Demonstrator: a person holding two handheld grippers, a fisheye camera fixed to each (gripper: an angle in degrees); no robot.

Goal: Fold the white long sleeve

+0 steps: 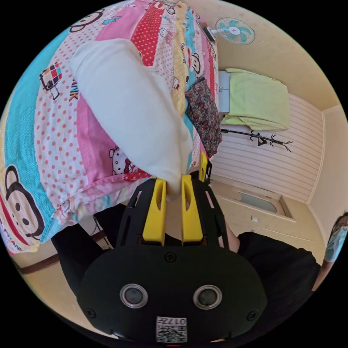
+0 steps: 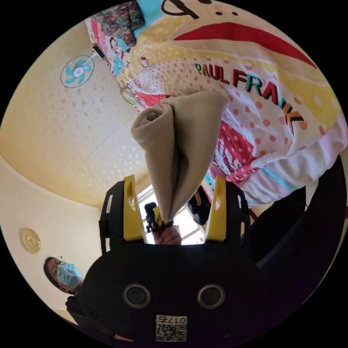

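Now, the left hand-held gripper (image 1: 173, 188) has its yellow jaws nearly together, both pressing on a bunched end of the white long sleeve (image 1: 134, 112), which stretches away from the jaws over the cartoon-print bed cover (image 1: 47, 137). In the right gripper view, the right hand-held gripper (image 2: 174, 197) stands wide open, and the white cloth hangs folded between its jaws without either one pressing it; beyond, the other gripper pinches that cloth's end. Past the bed sit a floral cloth (image 1: 204, 112), a wall fan (image 1: 235, 30) and a masked person (image 2: 63, 275).
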